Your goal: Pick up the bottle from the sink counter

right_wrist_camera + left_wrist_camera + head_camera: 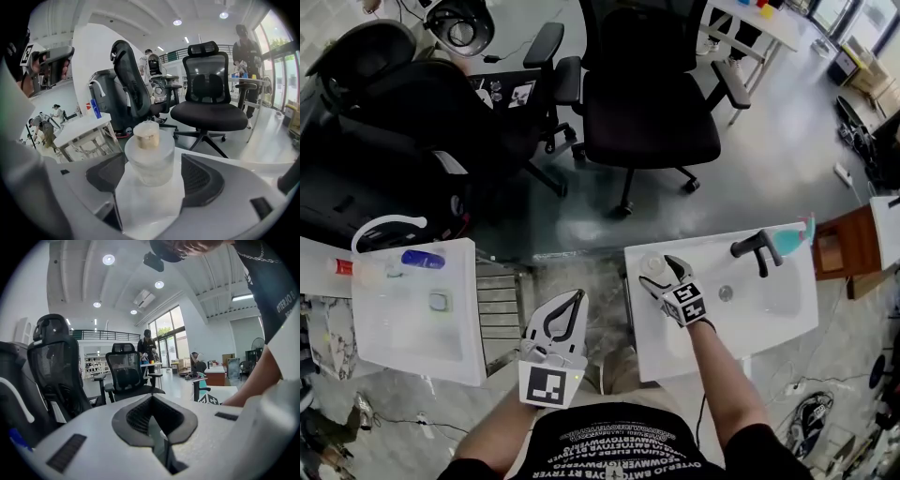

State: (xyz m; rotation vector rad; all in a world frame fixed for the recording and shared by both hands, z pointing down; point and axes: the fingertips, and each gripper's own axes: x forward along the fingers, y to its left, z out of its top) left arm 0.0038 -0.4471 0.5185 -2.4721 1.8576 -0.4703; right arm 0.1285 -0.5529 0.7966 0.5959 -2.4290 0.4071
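A small frosted clear bottle (652, 266) with a pale cap stands upright at the near-left corner of the white sink counter (769, 323). My right gripper (662, 275) reaches over that corner, its jaws spread to either side of the bottle. In the right gripper view the bottle (150, 157) sits between the dark pads (201, 180) with a gap on each side, so my right gripper (152, 177) is open. My left gripper (577, 298) hangs in the gap between the two tables, its tips together and nothing in it. The left gripper view shows its tips (152, 399) meeting.
On the counter a black faucet (755, 249) stands over the basin (727, 293), with a teal item (794, 238) behind it. At the left is a white table (412, 328) bearing a blue bottle (422, 259). Black office chairs (652, 103) stand beyond, and a wooden cabinet (842, 248) is at the right.
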